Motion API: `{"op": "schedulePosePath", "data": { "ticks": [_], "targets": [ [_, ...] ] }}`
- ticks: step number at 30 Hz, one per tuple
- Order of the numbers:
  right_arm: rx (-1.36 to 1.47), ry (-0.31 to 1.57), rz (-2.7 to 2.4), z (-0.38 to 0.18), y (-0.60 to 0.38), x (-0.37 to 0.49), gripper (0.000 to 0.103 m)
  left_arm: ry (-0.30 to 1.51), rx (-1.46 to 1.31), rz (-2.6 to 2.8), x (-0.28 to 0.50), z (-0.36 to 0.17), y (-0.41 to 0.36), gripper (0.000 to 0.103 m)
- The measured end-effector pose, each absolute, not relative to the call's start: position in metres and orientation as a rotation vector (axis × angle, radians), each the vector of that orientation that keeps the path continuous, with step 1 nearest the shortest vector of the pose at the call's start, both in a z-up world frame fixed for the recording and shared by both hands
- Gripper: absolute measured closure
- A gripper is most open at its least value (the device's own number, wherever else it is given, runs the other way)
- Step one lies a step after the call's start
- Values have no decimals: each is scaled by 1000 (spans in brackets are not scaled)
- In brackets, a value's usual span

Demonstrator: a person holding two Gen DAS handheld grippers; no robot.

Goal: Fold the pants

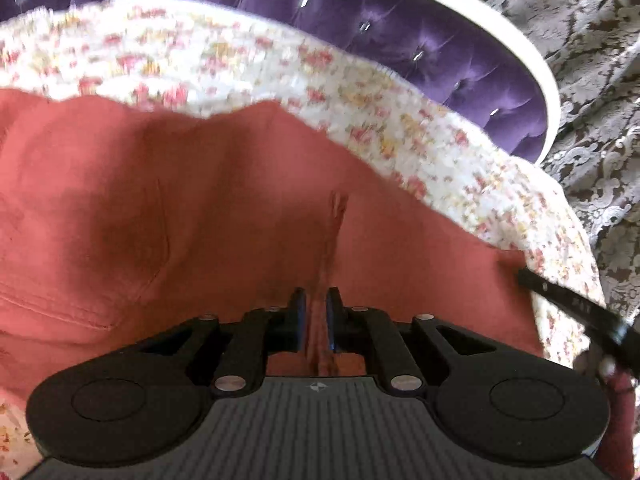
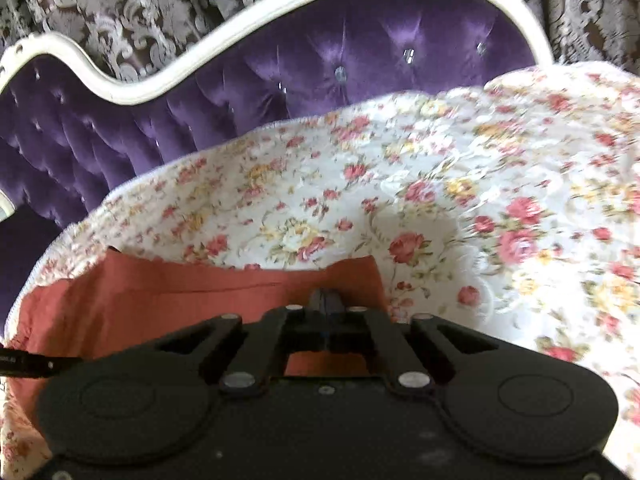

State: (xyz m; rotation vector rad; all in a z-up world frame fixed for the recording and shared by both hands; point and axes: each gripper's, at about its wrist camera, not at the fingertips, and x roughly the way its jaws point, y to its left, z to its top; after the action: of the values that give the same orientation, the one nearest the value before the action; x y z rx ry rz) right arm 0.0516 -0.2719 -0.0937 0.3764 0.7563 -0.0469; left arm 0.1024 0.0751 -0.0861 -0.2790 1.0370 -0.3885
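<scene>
The red pants (image 1: 208, 208) lie on the flowery bed cover (image 2: 440, 200), w/ the left gripper (image 1: 316, 308) jaws pinched on a ridge of cloth and the right gripper (image 2: 326, 300) jaws tight on an edge, so folding looks begun, not done.

Pants (image 1: 200, 208): lower left part cut off by frame edge beside left gripper (image 1: 316, 312). Floral bedspread (image 2: 440, 184): pattern blurred right of right gripper (image 2: 326, 300).
</scene>
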Motion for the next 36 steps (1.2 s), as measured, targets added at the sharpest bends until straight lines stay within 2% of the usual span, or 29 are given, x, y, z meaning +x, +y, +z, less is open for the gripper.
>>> {"op": "schedulePosePath", "data": {
  "ticks": [7,10,16,18,19,21,22,23,29,36],
  "targets": [
    [322,745,-55,-87,-252,-5,92,1024,-225,-414,91,-86,56,90],
    [272,788,-75,-102,-243,-15,92,1066,-213,-424,90,-105,50,80],
    [196,763,-96,-95,-230,-21,90,999,-208,-403,76,-96,61,78],
    [166,729,-89,-85,-221,-23,90,957,-228,-387,69,-91,75,74],
    [148,713,-76,-80,-214,-25,90,938,-237,-376,65,-88,84,67],
    [121,699,-36,-72,-200,-24,88,909,-252,-360,60,-83,103,39],
    [115,697,-13,-70,-193,-23,87,898,-260,-351,58,-80,113,14],
    [113,698,10,-69,-187,-21,87,887,-269,-340,56,-78,124,7],
    [83,722,121,-74,-148,-12,87,819,-328,-196,39,-70,199,4],
    [46,746,189,-75,-117,-1,87,820,-489,-35,48,-91,280,4]
  ]
}}
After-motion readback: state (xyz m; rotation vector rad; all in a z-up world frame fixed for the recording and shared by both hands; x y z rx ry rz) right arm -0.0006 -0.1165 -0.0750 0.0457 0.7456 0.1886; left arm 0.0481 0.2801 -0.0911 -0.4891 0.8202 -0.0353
